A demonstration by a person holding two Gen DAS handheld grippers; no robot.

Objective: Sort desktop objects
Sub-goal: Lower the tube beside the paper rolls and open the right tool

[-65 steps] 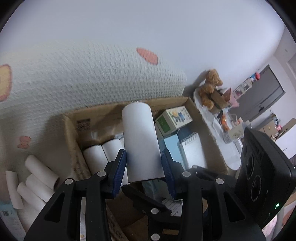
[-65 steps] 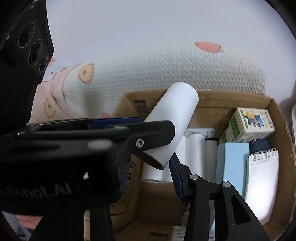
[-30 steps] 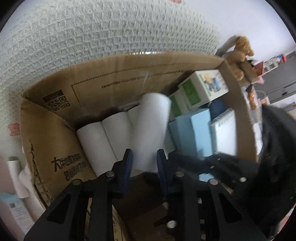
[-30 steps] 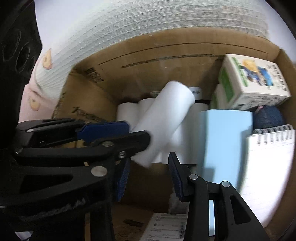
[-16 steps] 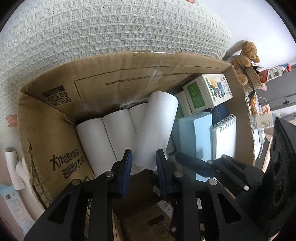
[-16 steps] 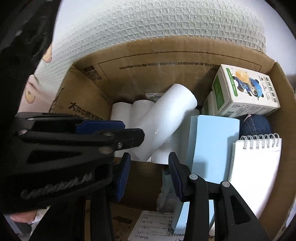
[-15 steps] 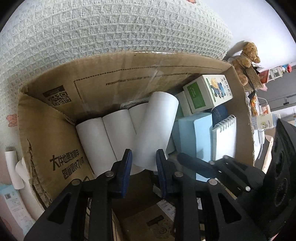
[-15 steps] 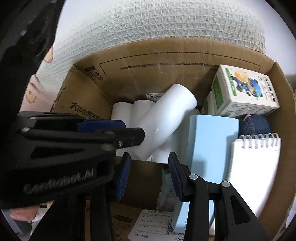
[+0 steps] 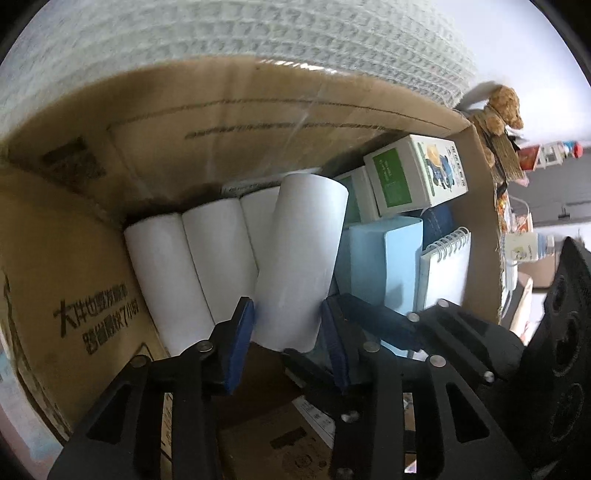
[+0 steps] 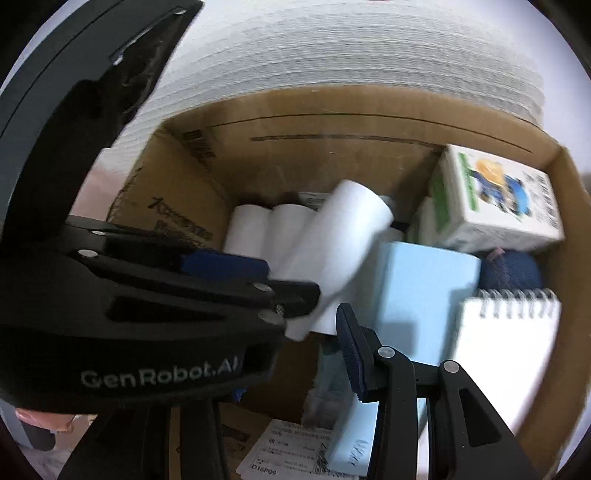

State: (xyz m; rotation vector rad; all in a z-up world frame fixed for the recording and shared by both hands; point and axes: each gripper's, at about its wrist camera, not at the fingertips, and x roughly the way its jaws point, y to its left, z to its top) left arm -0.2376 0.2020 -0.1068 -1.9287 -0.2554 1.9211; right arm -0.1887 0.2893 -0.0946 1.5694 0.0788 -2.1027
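You are looking at matt white paper rolls point(image 9: 221, 266) lying in a rough brown cardboard box point(image 9: 258, 122), beside a glossy printed carton point(image 9: 417, 173), against coarse waffle-weave cloth point(image 9: 258, 33). Your gripper fingers point(image 9: 240, 343) are showing matt black plastic with ribbed blue pads.

Black gripper point(image 9: 288, 339) frames, blue pads point(image 9: 239, 345), silver screws, white lettering

white wall point(image 9: 517, 55), textured white blanket point(image 9: 258, 37), teddy bear point(image 9: 504, 107) behind

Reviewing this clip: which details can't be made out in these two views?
- Right gripper: left gripper body hides one finger, right wrist view.
- White roll: motion blur hides pad contact while jaws open.
- Cardboard box floor: contents cover it.
- Dark blue item: mostly buried.
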